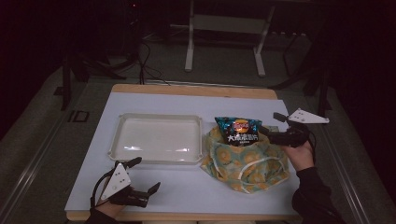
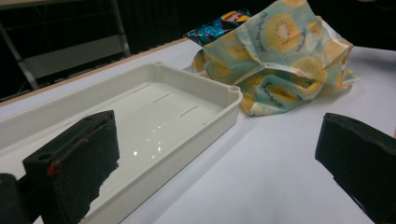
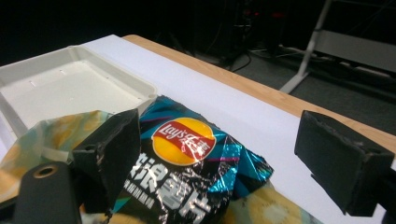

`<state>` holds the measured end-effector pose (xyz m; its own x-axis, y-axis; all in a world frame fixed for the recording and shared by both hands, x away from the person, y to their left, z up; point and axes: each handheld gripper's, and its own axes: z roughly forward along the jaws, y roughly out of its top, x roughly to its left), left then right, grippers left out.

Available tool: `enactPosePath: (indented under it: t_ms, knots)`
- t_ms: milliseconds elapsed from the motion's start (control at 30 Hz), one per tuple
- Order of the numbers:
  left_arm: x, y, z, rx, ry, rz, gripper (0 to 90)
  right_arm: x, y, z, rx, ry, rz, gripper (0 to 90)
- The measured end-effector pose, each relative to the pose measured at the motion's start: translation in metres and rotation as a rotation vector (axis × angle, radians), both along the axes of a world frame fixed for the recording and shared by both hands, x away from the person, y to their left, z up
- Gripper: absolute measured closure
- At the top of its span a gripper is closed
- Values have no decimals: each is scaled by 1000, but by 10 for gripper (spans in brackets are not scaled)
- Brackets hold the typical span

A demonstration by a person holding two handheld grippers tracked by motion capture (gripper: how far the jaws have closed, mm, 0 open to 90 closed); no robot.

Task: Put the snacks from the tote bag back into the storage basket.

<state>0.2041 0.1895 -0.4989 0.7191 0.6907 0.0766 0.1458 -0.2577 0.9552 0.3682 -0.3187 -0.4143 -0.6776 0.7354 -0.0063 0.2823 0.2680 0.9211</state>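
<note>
While the right gripper (image 1: 275, 127) hovers beside the chip bag (image 1: 241, 130) with its jaws spread and nothing pinched, the bag sticks up out of the mouth of the fruit-print cloth bag (image 1: 245, 164), just left of the jaw tips. In the right gripper view the chip bag (image 3: 187, 168) lies between the jaws, nearer one of them, its long axis running away from the camera. The left gripper (image 1: 140, 179), jaws also spread and empty, rests well apart near the table's front edge, below the white tray (image 1: 122, 122).
</note>
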Motion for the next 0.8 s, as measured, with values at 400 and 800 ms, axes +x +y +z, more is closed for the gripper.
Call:
enactPosePath:
  t_ms: [400, 800]
  knots:
    - [0, 0, -1, 0, 9, -4, 2, 40, 7, -25, -39, 80, -19, 183]
    - [1, 1, -1, -2, 16, -1, 2, 65, 8, -45, -74, 160, 32, 184]
